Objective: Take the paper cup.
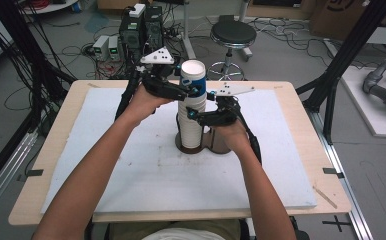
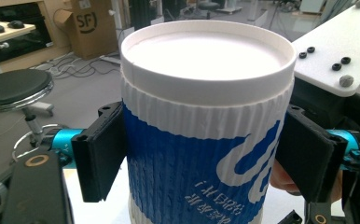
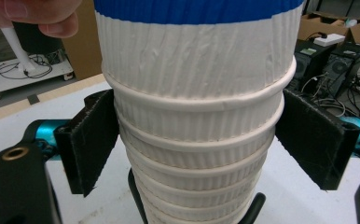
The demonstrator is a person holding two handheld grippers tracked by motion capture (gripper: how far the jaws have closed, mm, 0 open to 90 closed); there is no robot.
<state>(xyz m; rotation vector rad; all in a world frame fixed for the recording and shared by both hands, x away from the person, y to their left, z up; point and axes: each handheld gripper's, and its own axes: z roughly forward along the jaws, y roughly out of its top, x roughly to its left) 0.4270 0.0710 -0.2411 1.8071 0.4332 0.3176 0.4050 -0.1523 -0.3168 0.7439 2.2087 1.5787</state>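
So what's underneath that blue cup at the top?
The blue cup sits on a stack of white ribbed cups, nested, rims showing. The stack stands in a brown holder; its lowest part is hidden inside.

Left gripper [image 1: 193, 91], right gripper [image 1: 195, 114], cup stack [image 1: 191, 107]

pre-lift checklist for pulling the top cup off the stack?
1. Left gripper around the top cup, on its blue band: ok.
2. Left pads pressing the cup: cannot tell; both sit at the wall.
3. Right gripper around the stack below the top cup: ok.
4. Right pads pressing the stack: cannot tell; both sit at the rims.
5. Stack upright in the brown holder: ok.
6. Space above the cup free: ok.
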